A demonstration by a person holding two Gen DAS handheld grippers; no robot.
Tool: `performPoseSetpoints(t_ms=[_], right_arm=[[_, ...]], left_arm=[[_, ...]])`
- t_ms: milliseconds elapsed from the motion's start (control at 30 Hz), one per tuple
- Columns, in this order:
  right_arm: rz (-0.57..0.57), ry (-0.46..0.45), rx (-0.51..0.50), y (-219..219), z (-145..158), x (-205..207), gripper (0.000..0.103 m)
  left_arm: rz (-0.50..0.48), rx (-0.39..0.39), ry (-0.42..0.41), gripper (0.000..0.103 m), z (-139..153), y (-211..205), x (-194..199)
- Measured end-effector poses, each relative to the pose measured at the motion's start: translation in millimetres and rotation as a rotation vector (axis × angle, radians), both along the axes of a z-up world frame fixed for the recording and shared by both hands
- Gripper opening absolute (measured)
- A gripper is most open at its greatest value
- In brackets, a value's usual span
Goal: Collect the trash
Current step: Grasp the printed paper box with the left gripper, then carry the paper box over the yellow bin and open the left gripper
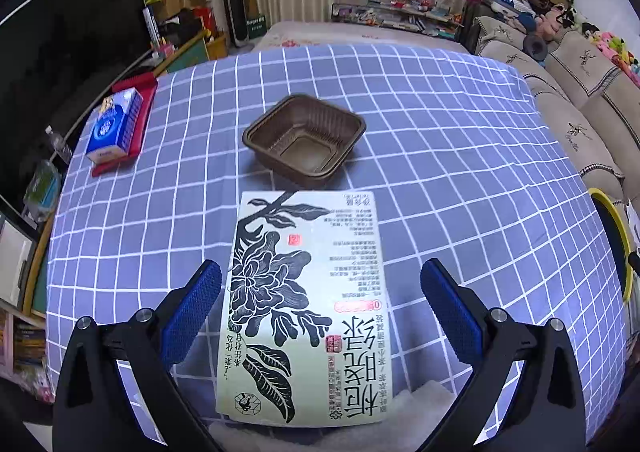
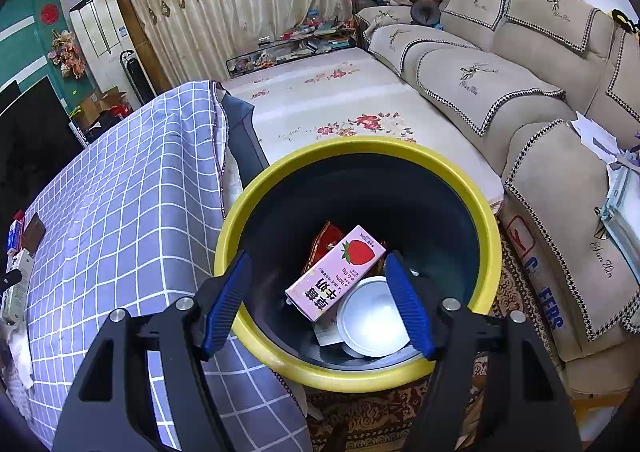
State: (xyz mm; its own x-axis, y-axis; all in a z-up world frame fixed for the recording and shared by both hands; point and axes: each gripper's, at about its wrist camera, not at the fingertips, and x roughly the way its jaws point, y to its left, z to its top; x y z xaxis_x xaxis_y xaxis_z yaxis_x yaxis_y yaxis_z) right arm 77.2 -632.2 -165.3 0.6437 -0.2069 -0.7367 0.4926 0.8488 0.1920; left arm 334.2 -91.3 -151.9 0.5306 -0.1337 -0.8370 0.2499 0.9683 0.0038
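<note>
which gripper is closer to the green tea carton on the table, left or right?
Left. The left gripper is open, straddling the green tea carton on the checked tablecloth. The right gripper hangs open over the yellow-rimmed bin beside the table.

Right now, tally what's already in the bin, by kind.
Inside the yellow-rimmed bin:
Pink strawberry milk carton: 1
White round lid: 1
Red snack wrapper: 1
Total visible: 3. More may lie hidden beneath.
</note>
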Motion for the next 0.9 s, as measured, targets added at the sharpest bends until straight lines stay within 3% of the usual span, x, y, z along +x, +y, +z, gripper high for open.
performPoseSetpoints(t_ms=[200, 433, 633, 900], right_arm=[[0.014, 0.004, 0.009, 3.6, -3.0, 1.7, 0.067], [0.016, -0.003, 0.009, 3.3, -0.2, -0.1, 0.067], [0.019, -0.004, 0.015, 3.1, 0.9, -1.5, 0.067], [0.010, -0.029, 0.014, 0.0, 9.0, -7.6, 0.067]], left_arm=[[-0.007, 0.006, 0.031, 0.097, -6.7, -1.8, 3.1], [0.012, 0.015, 0.044, 0.072, -11.1, 0.4, 4.4], [0.006, -0.021, 0.033, 0.071, -5.0, 3.5, 0.1], [-0.057, -0.052, -0.037, 0.071, 28.3, -12.6, -17.4]])
